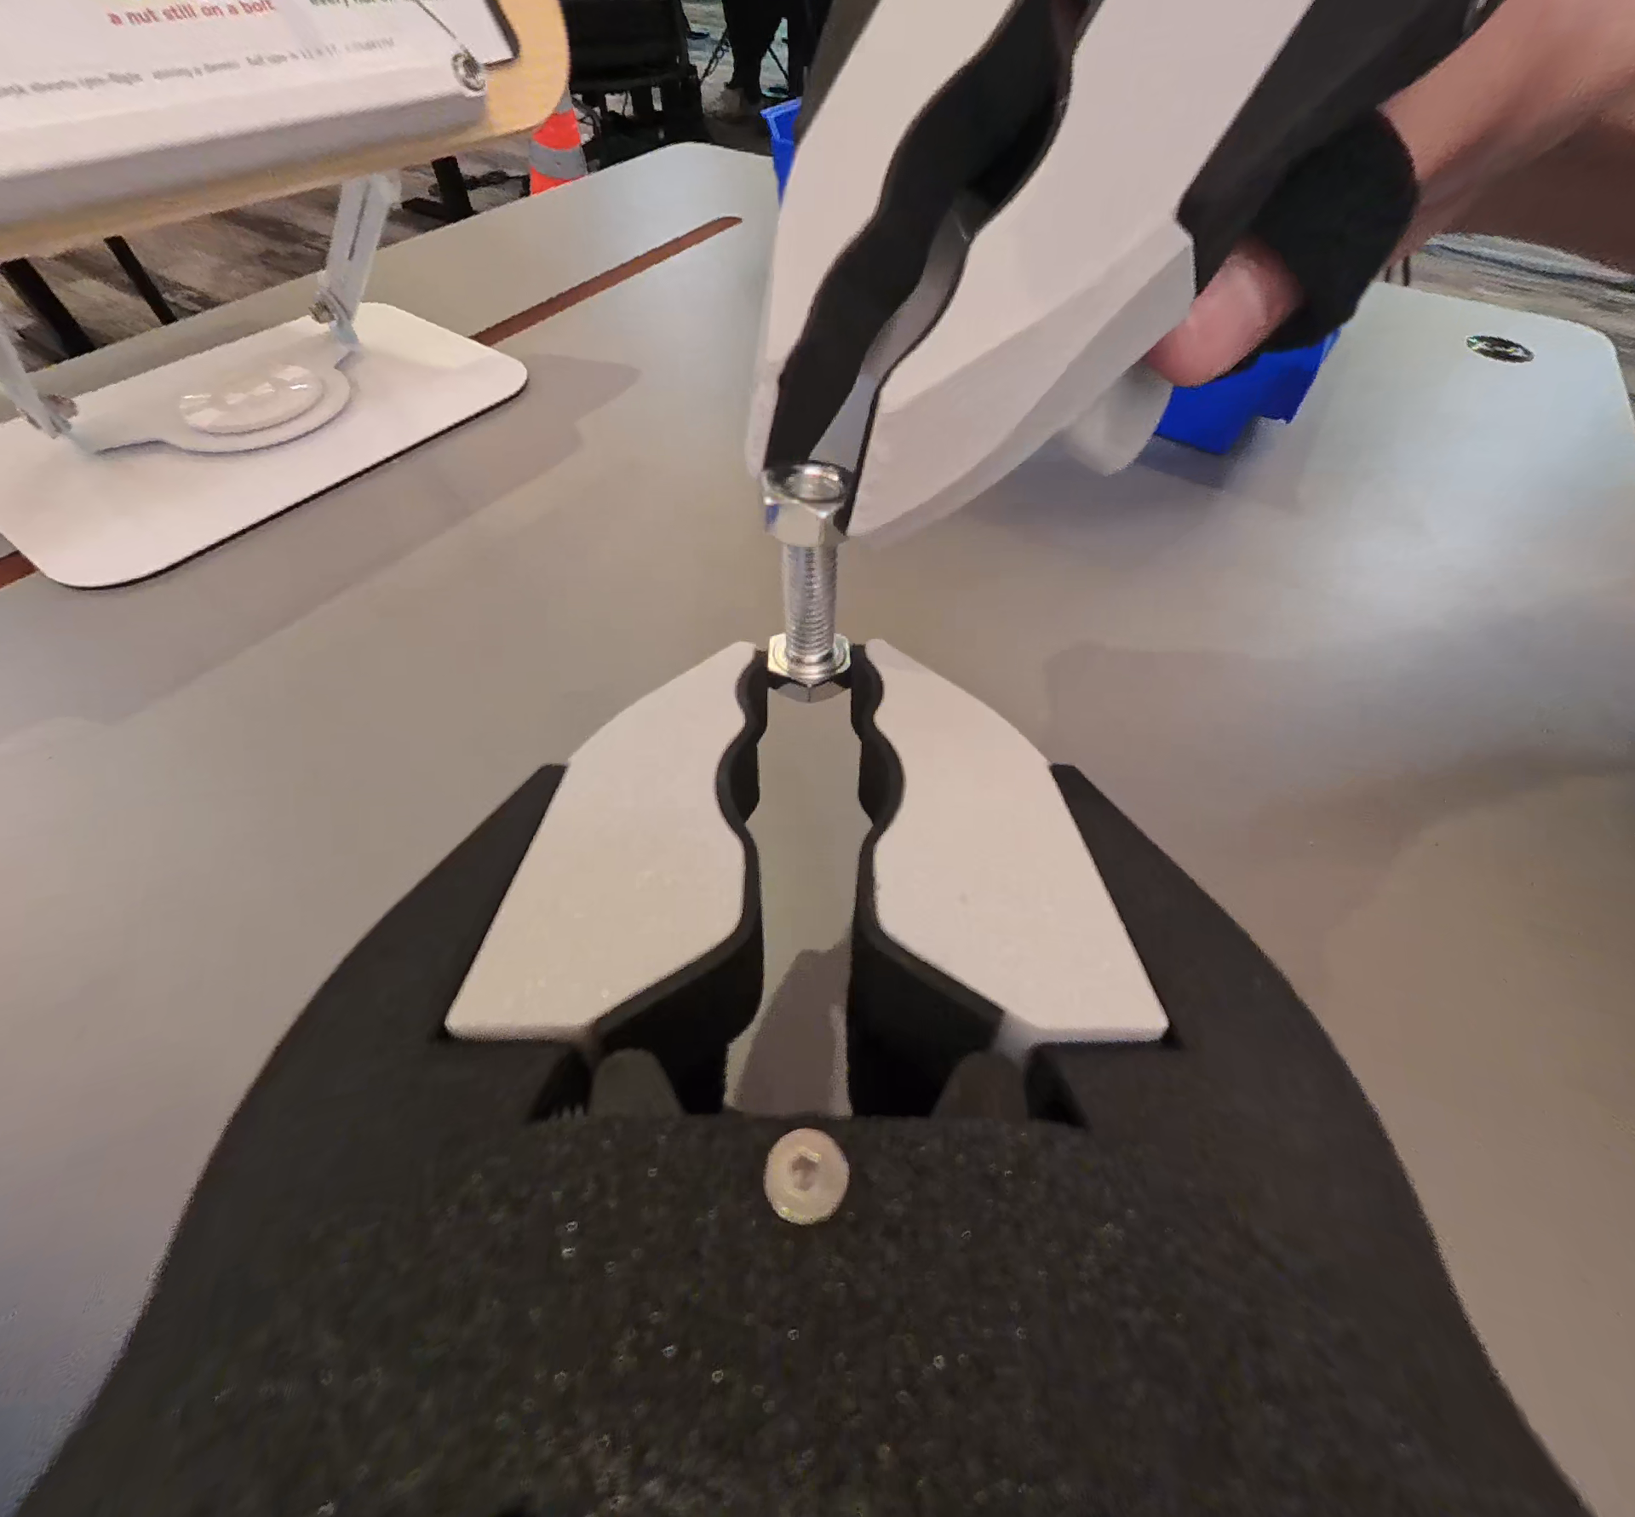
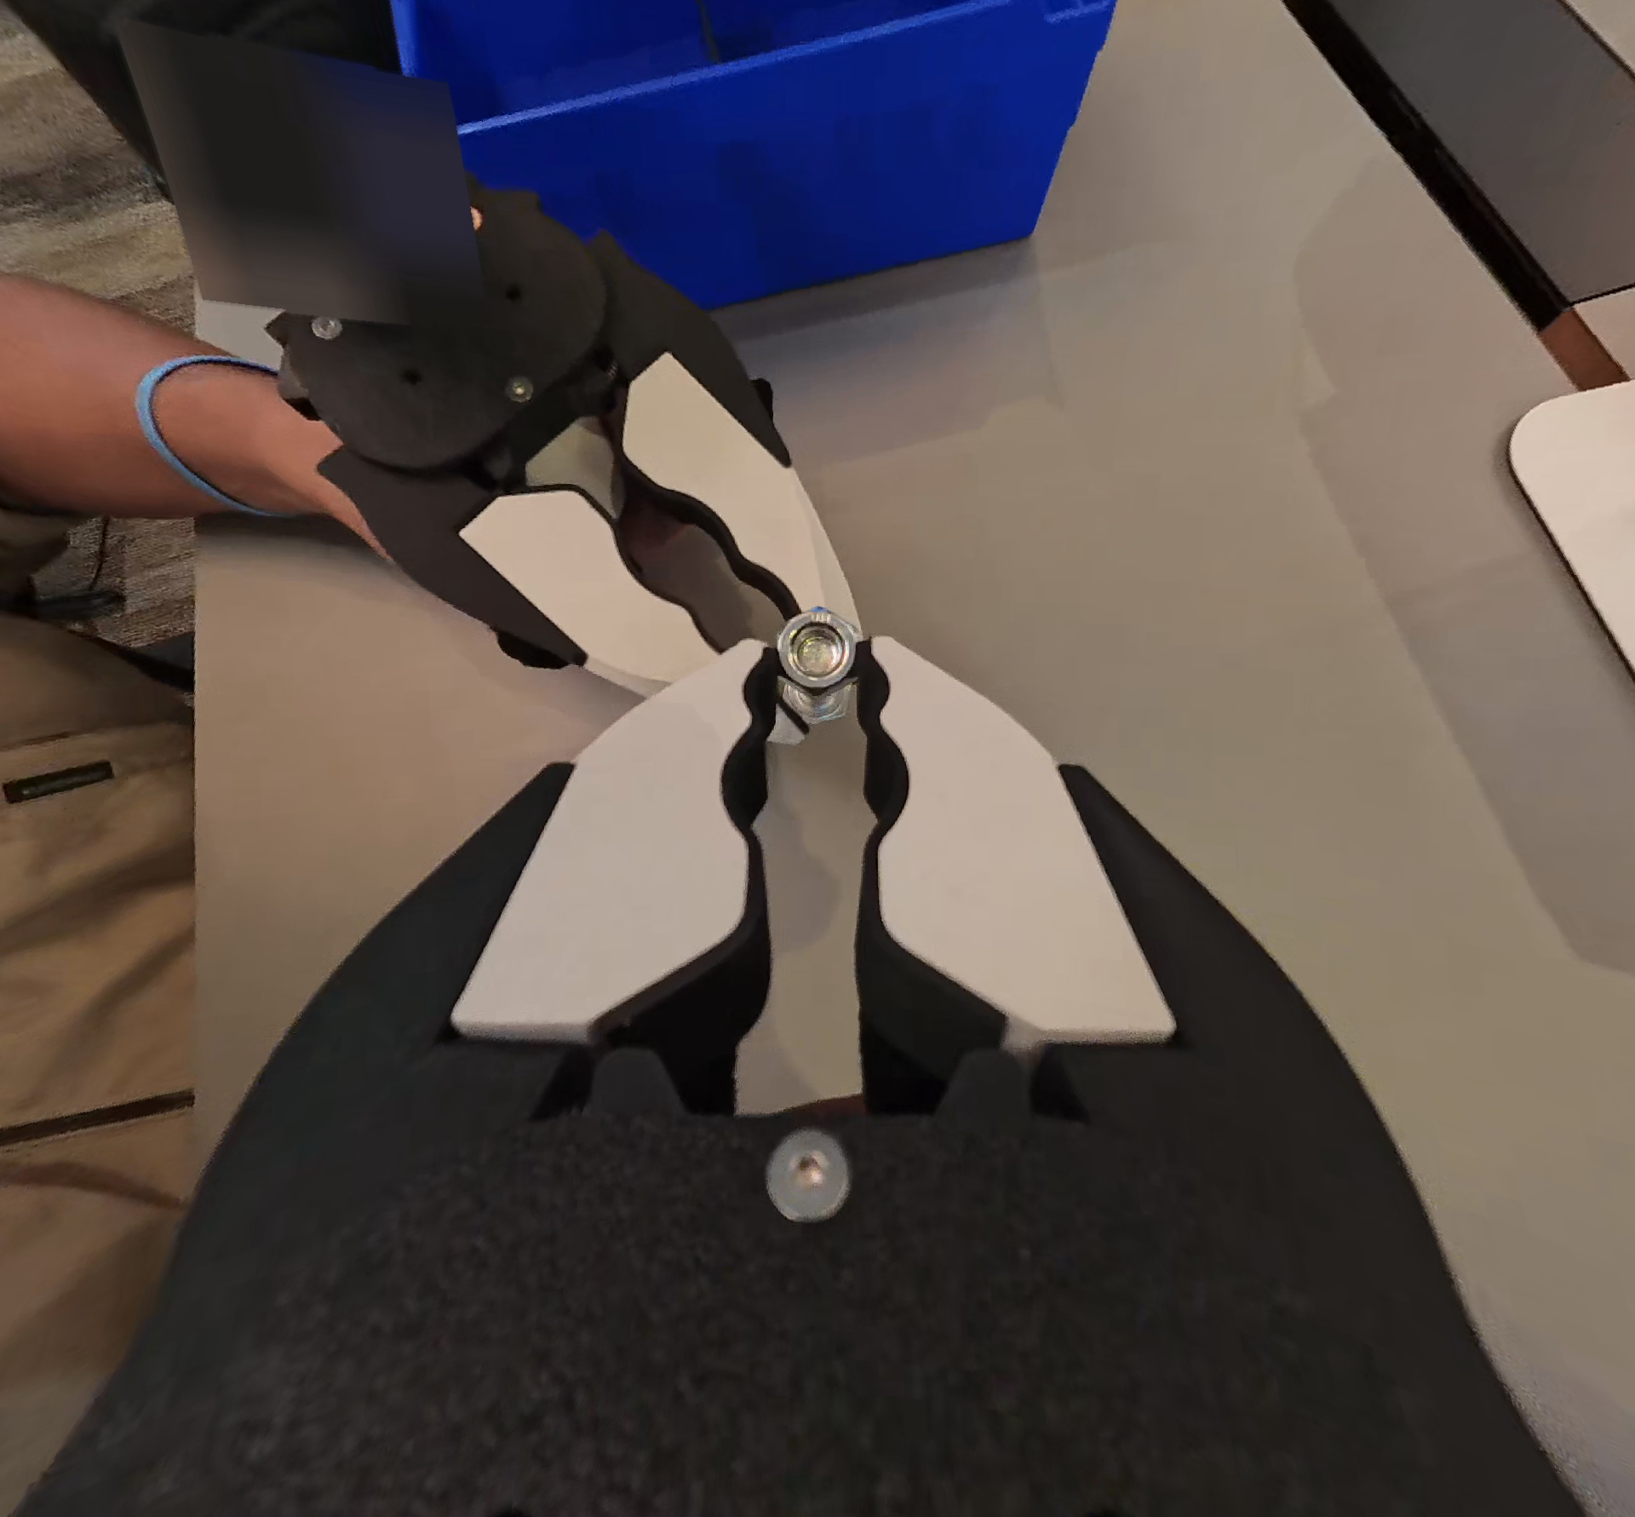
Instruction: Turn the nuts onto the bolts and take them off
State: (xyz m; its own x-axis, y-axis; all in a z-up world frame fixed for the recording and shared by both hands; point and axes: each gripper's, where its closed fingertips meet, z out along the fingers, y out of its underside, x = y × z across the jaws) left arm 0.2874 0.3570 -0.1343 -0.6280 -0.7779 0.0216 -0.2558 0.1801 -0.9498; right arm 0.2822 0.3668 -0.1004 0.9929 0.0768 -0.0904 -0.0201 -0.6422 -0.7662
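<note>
A silver bolt (image 1: pixel 809 590) stands upright above the grey table (image 1: pixel 1239 722). My left gripper (image 1: pixel 809 672) is shut on the hex head at its lower end. A silver nut (image 1: pixel 801 504) sits on the top of the threaded shaft. My right gripper (image 1: pixel 812 501) comes down from above and is shut on that nut. In the right wrist view I look down the bolt: the nut (image 2: pixel 818 650) sits between my right gripper (image 2: pixel 816 660) tips, with the bolt head (image 2: pixel 809 709) below it. The left gripper (image 2: pixel 792 620) reaches in from the left.
A blue divided bin (image 2: pixel 752 147) stands on the table beyond the bolt, and also shows in the left wrist view (image 1: pixel 1239 404). A white stand (image 1: pixel 248 430) with a printed sheet is at the left. A black flat object (image 2: pixel 1460 103) lies at the right edge. Less than 4 cm separates the two grippers' tips.
</note>
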